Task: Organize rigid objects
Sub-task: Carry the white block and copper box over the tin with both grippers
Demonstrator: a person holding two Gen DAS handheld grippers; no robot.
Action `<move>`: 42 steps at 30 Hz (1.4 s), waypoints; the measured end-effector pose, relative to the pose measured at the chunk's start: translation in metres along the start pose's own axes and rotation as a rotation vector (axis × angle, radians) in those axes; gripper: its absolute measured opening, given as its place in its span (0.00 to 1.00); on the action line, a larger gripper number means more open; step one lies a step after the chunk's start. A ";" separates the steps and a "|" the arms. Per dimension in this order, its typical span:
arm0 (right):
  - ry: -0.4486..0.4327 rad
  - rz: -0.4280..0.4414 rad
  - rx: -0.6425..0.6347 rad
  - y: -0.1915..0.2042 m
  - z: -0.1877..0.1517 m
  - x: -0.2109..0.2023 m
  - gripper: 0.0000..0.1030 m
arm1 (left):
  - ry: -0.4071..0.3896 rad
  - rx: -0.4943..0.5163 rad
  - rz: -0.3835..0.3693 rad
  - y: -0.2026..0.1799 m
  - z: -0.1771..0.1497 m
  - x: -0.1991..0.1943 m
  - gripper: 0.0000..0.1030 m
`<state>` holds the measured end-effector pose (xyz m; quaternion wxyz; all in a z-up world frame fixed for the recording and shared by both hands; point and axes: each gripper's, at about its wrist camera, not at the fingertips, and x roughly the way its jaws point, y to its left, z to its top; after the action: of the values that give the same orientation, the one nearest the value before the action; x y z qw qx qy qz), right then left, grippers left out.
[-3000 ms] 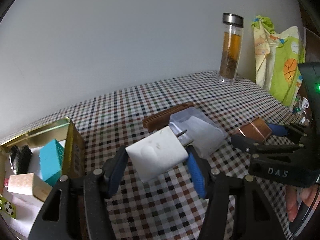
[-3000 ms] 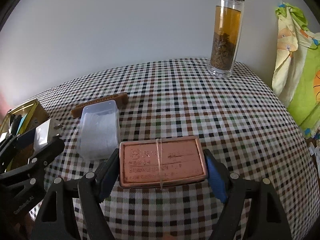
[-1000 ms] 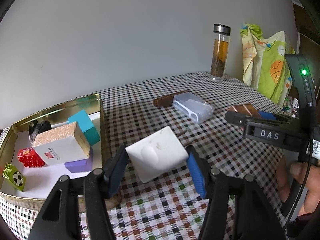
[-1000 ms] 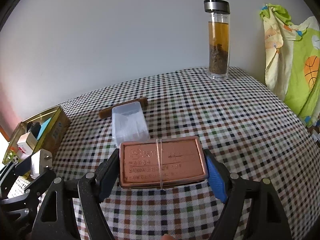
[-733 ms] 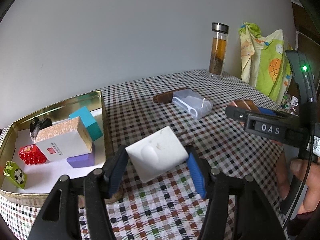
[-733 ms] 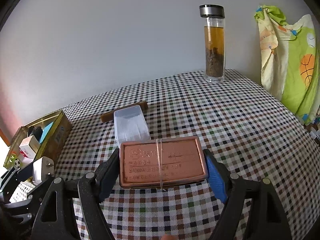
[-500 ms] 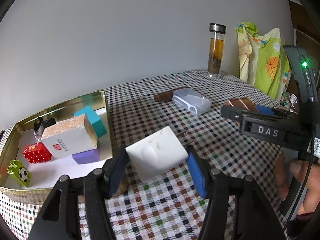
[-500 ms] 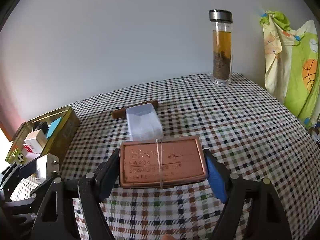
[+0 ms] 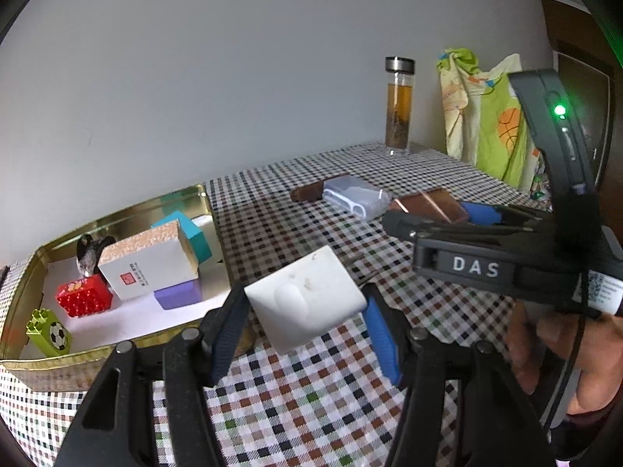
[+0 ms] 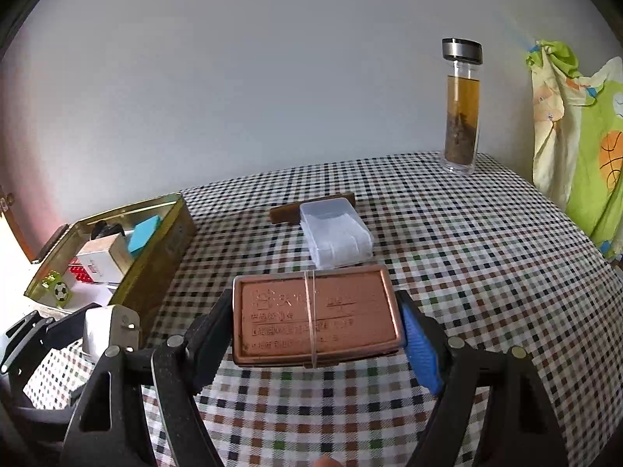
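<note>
Two hand-held grippers are loaded as I look through the wrist cameras. My left hand-held gripper [image 9: 305, 311] is clamped on a white plastic plug adapter [image 9: 307, 301], its pads pressing the adapter's two sides and holding it tilted above the checked cloth of the surface [image 9: 272, 233], just beside the near right corner of the gold metal tin [image 9: 117, 218]. My right hand-held gripper [image 10: 317, 323] is clamped on a flat copper-coloured rectangular tin with embossed lettering [image 10: 315, 313], a thin elastic band running across its middle, and holds it flat and clear of the surface. Inside the gold tin I see a white box with a cork-patterned top [image 9: 150, 260] leaning on a teal block [image 9: 190, 229] and a purple block [image 9: 179, 294], with a red studded brick [image 9: 83, 295] and a green brick bearing a football picture [image 9: 48, 330] in front, and a dark object behind that I cannot make out. Farther out on the surface lie a clear plastic box [image 10: 335, 231] and, touching its far end, a brown comb-like bar [image 10: 288, 210]. At the far edge, near the wall, a glass bottle of amber tea with a metal cap [image 10: 461, 109] stands upright, and a yellow-green printed cloth [image 10: 580, 148] hangs to its right. A hand [image 9: 564, 354] grips the right tool's handle in the left view.
</note>
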<state>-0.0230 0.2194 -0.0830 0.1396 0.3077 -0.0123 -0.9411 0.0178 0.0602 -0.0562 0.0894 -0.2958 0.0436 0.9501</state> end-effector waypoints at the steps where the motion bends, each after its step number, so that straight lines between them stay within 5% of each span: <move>1: -0.005 0.000 0.003 0.000 -0.001 -0.001 0.78 | -0.012 0.011 0.003 -0.001 -0.001 -0.003 0.57; 8: -0.012 0.010 0.003 0.008 -0.003 -0.007 0.78 | -0.044 0.048 0.029 -0.002 -0.004 -0.016 0.57; 20: 0.006 0.072 -0.054 0.042 -0.004 -0.001 0.78 | -0.088 -0.114 0.086 0.052 0.002 -0.029 0.57; 42: -0.001 0.169 -0.172 0.108 -0.013 0.001 0.78 | -0.107 -0.248 0.182 0.111 -0.017 -0.048 0.57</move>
<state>0.0113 0.1161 -0.0823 0.2442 0.2919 0.0427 -0.9238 0.0445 -0.0581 -0.0392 -0.0321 -0.2485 -0.0522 0.9667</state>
